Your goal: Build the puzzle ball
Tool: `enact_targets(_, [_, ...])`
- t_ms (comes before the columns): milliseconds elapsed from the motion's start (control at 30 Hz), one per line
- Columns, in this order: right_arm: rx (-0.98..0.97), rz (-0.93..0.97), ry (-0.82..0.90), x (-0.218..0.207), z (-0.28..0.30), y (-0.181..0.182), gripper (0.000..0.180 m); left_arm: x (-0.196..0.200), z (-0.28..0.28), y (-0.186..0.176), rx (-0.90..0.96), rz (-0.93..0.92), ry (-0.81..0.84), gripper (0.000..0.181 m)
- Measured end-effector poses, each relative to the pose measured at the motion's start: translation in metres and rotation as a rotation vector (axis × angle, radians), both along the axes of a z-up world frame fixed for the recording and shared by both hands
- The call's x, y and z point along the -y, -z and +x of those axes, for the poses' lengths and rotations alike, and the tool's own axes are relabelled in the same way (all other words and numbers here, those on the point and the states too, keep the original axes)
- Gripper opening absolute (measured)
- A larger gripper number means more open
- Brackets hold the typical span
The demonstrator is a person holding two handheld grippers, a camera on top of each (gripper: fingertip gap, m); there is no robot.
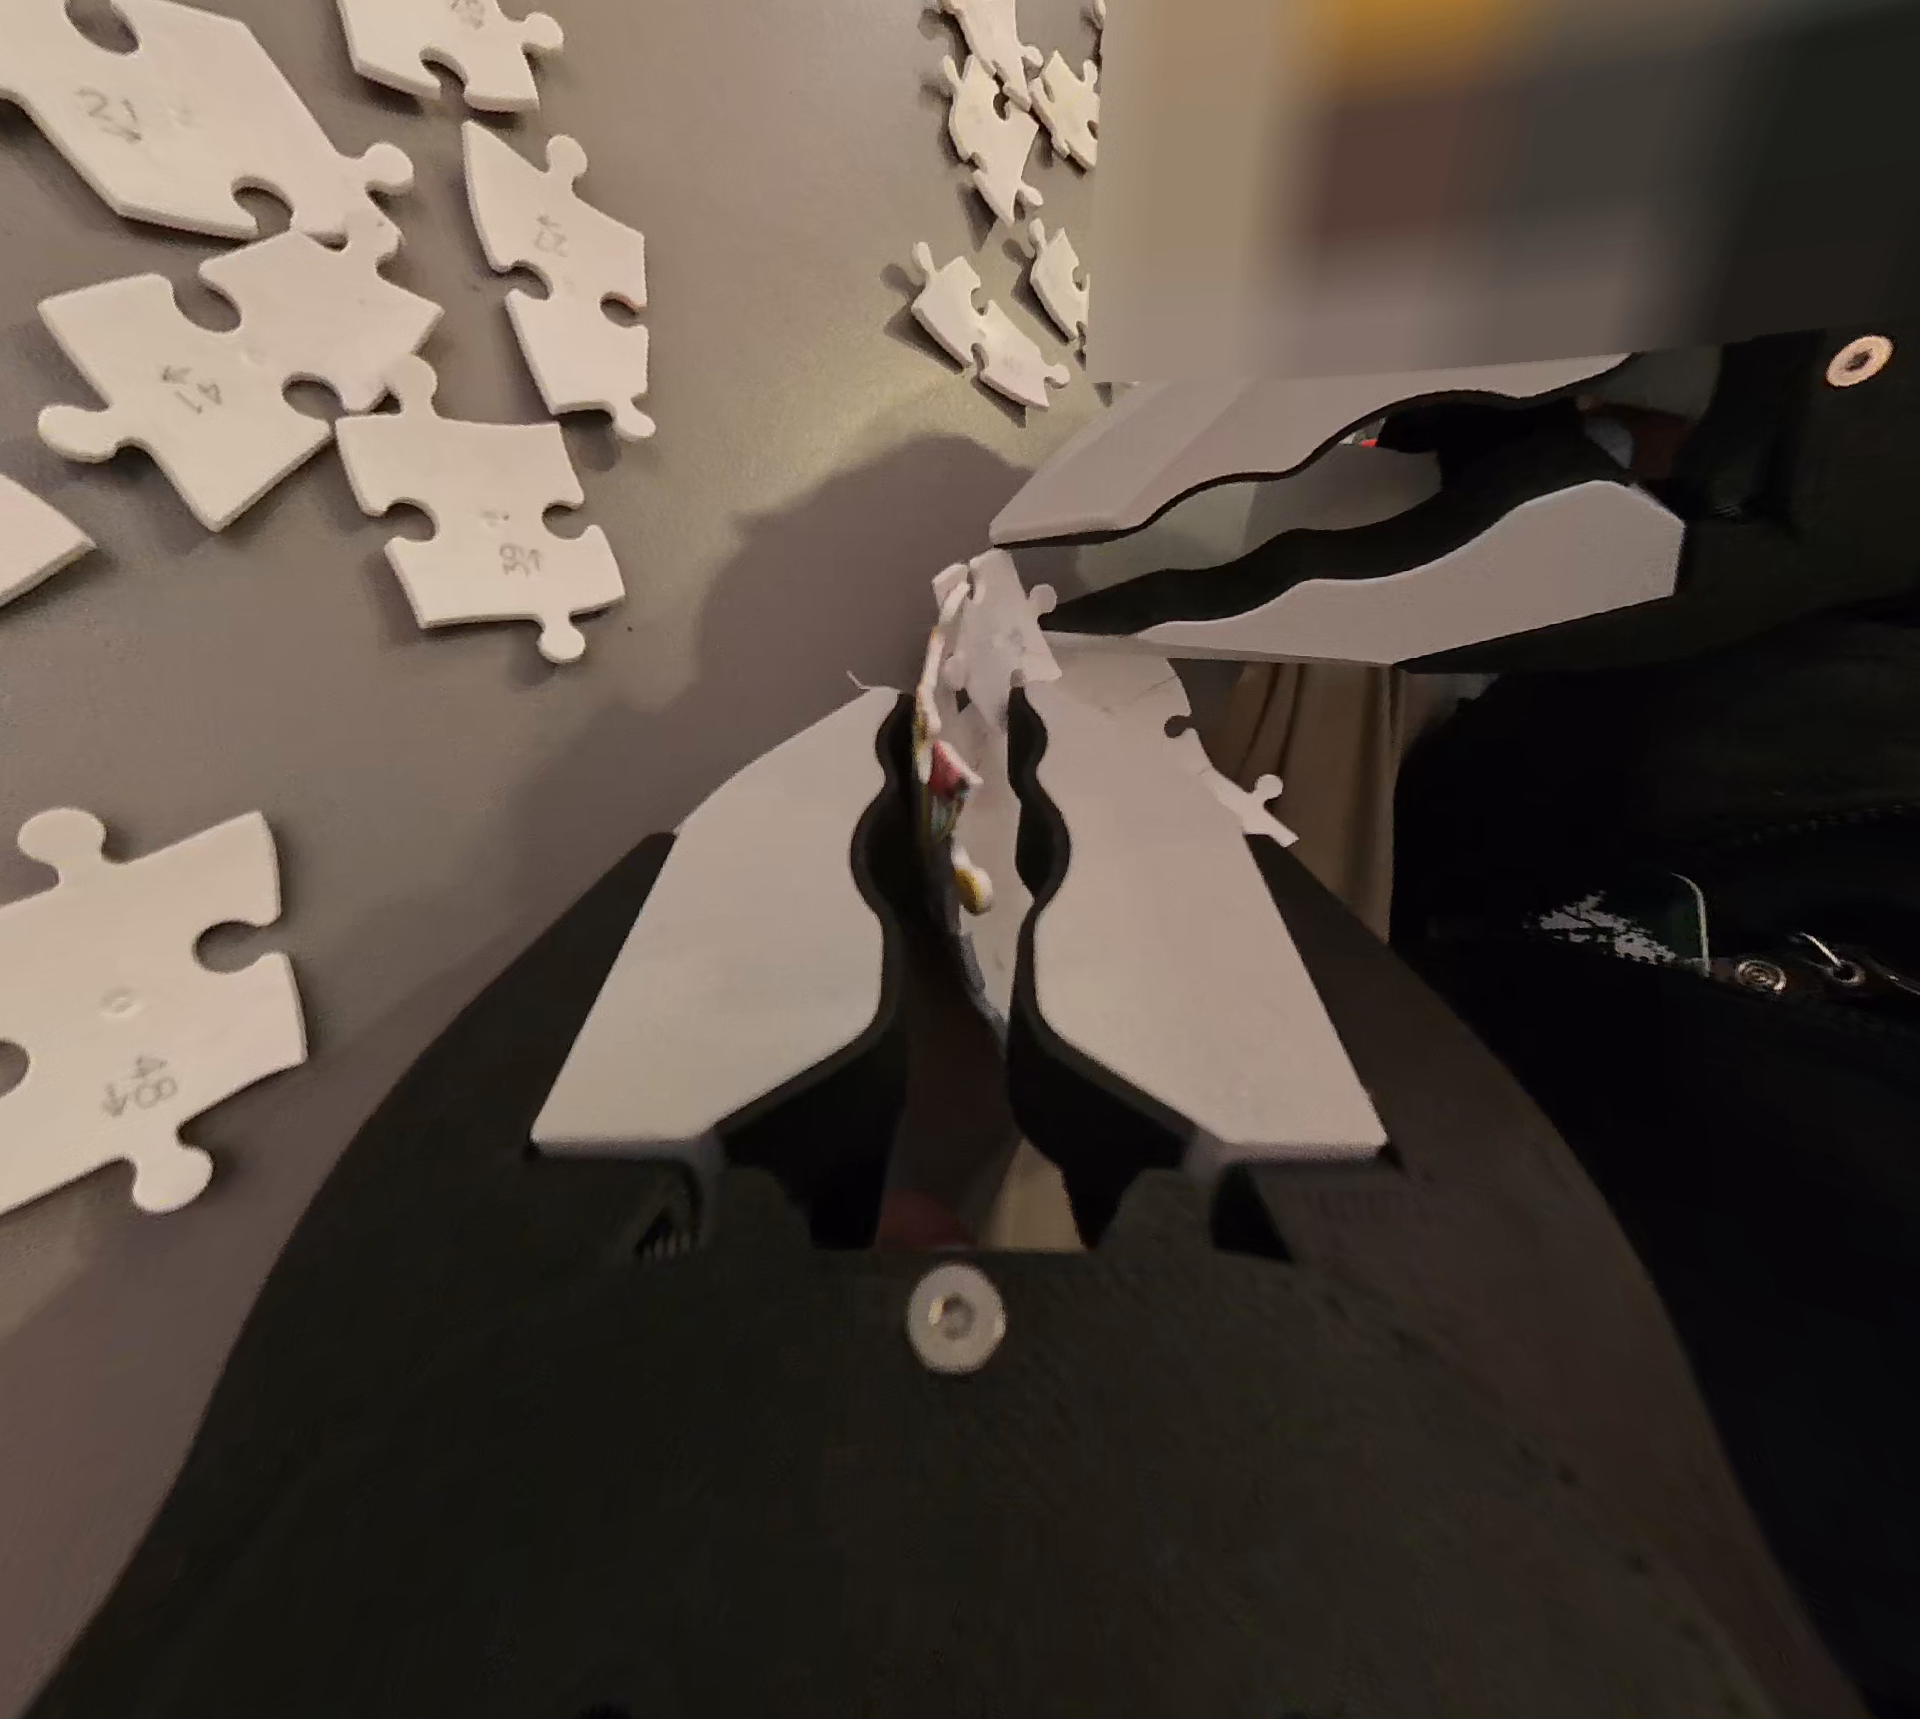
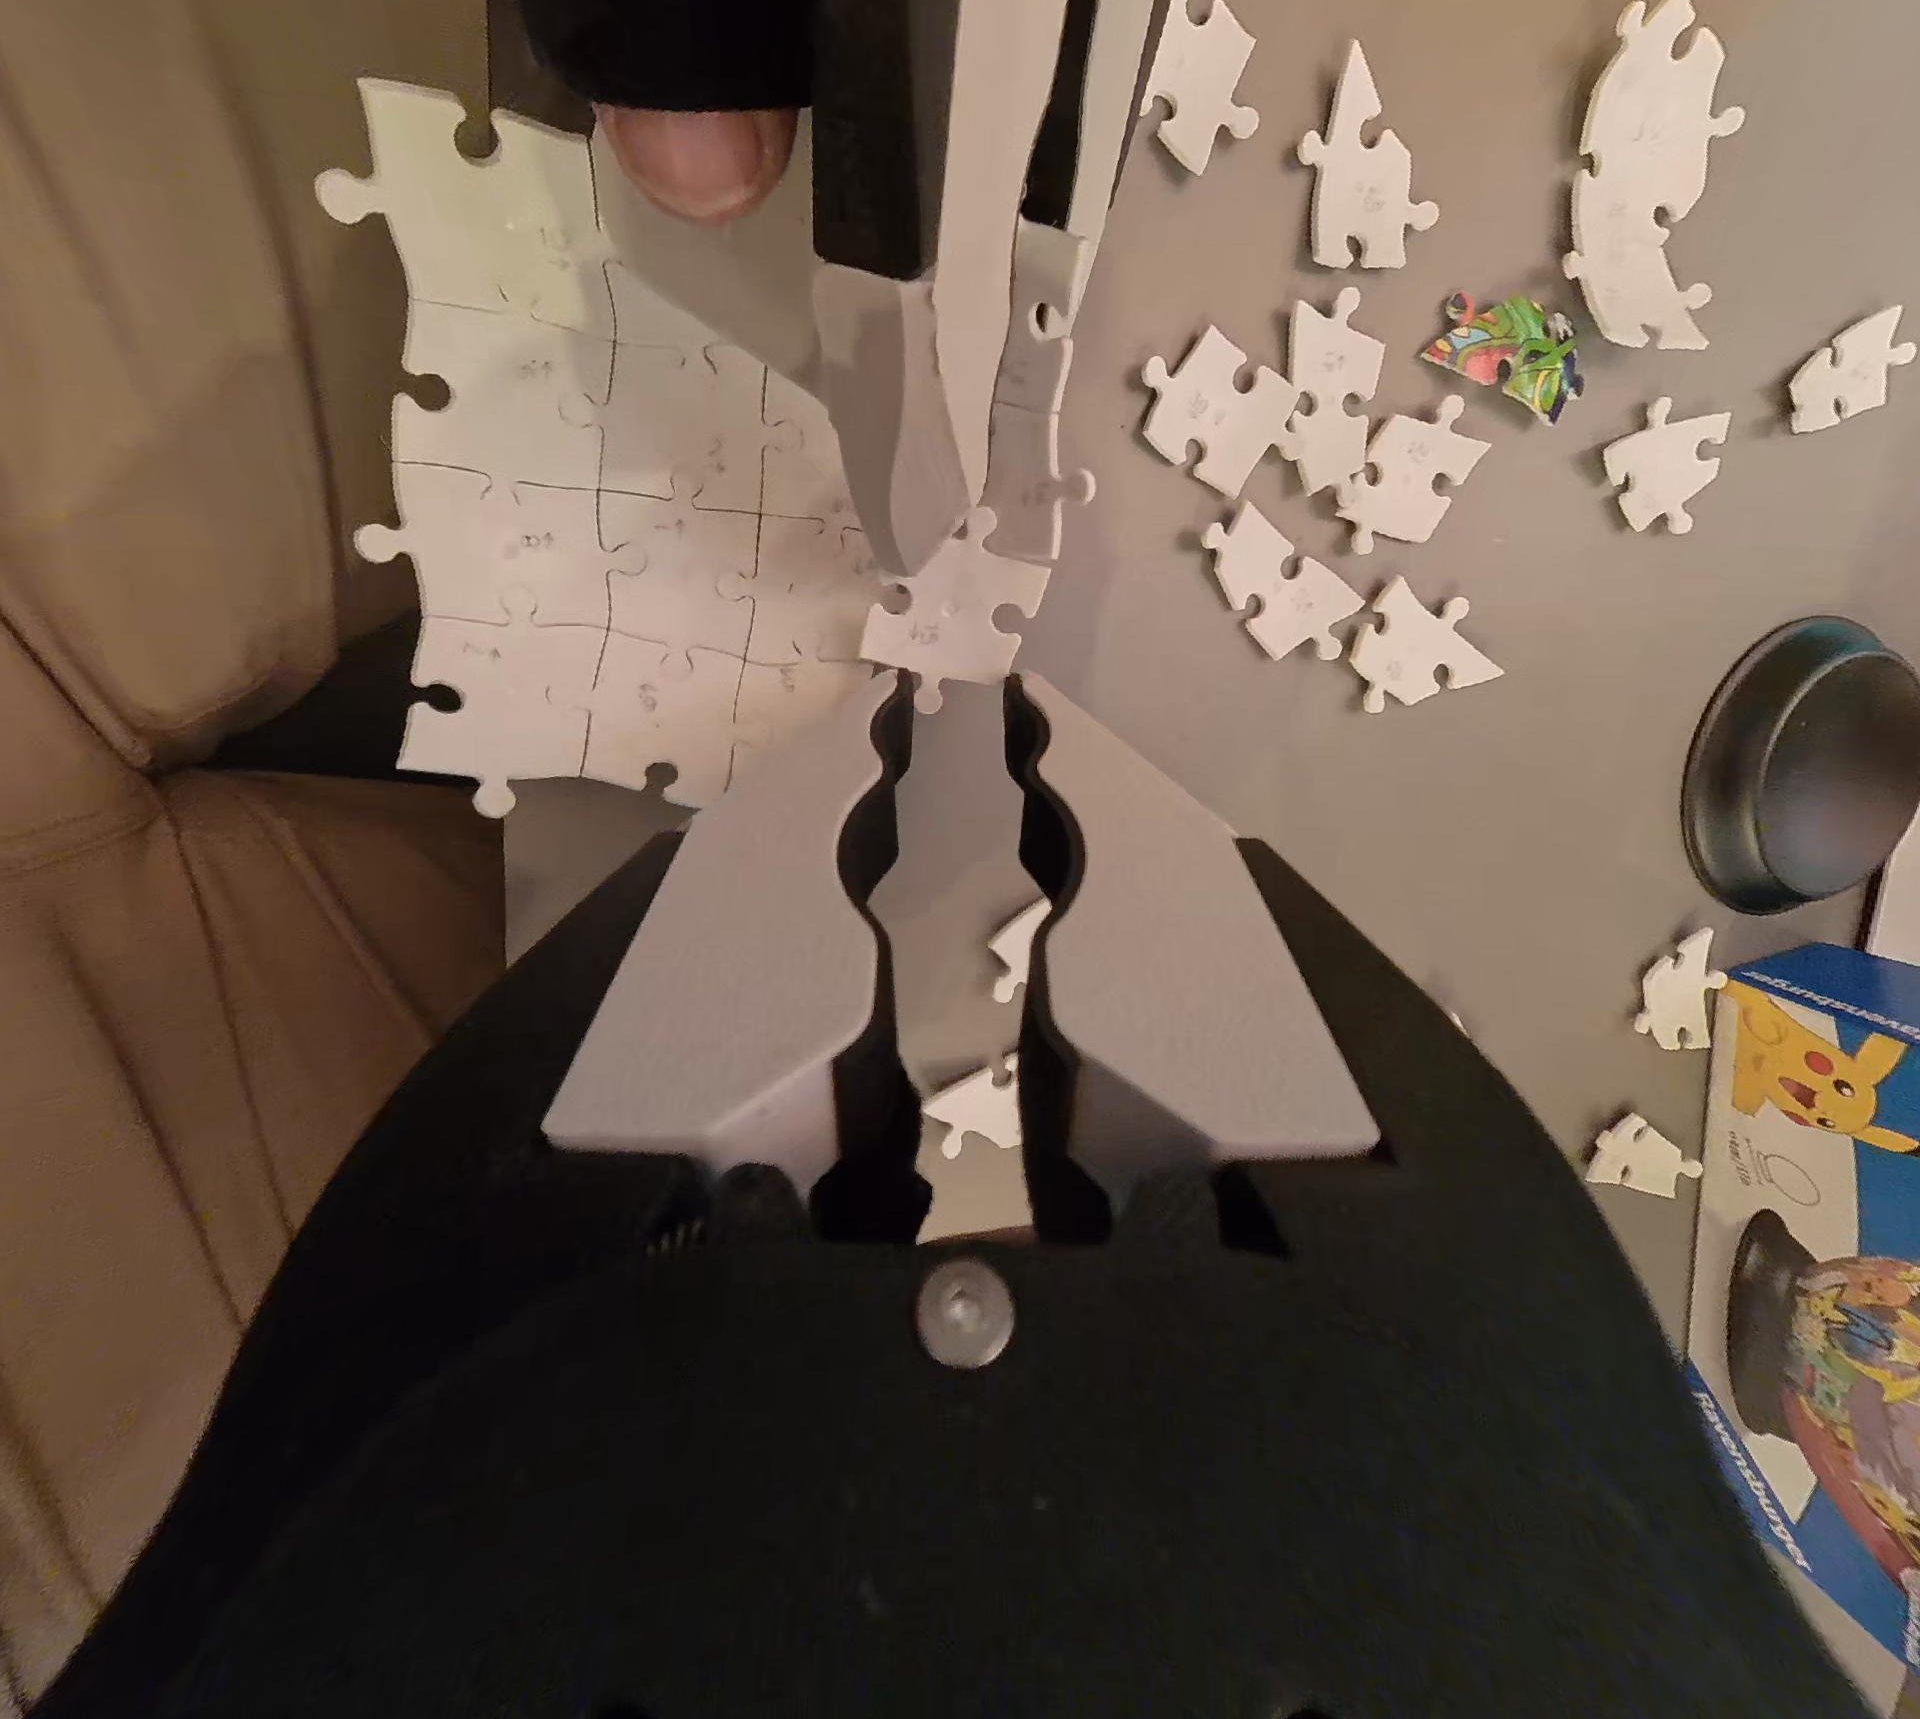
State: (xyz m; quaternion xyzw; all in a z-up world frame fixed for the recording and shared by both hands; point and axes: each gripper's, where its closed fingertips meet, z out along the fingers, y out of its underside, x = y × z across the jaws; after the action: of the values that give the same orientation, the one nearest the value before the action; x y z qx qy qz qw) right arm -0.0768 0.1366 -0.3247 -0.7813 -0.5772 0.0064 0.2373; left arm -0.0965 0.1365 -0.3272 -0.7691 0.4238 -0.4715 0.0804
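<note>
Right tongs (image 2: 951, 693) pinch single piece (image 2: 940, 620), tab pointing camera-ward; left tongs (image 1: 961, 724) clamp joined sheet (image 2: 582, 485) edge-on

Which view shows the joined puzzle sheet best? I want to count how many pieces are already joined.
The right wrist view: the joined puzzle sheet faces the camera with its seams visible, held in the left gripper, whose fingers cover part of it. The left wrist view shows it only edge-on between that gripper's fingers, so the pieces cannot be counted there.

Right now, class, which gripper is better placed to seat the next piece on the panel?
Probably right. The right gripper has its tips at the single piece by the panel edge; the left gripper is shut on the panel, steadying it.
</note>
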Motion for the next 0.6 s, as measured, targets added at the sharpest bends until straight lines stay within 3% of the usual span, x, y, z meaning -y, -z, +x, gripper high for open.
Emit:
enact_targets(267, [-0.077,-0.036,0.03,-0.004,0.0,-0.004,0.024,-0.001,0.0,0.001,-0.004,0.006,-0.006,0.01])
enact_targets(400, [-0.193,-0.14,0.06,-0.006,-0.003,-0.006,0.025,0.0,0.0,0.001,-0.003,0.007,-0.002,0.01])
enact_targets(600, [-0.357,-0.315,0.099,-0.003,-0.013,-0.003,0.01,0.0,0.0,0.001,0.0,0.01,-0.001,0.01])
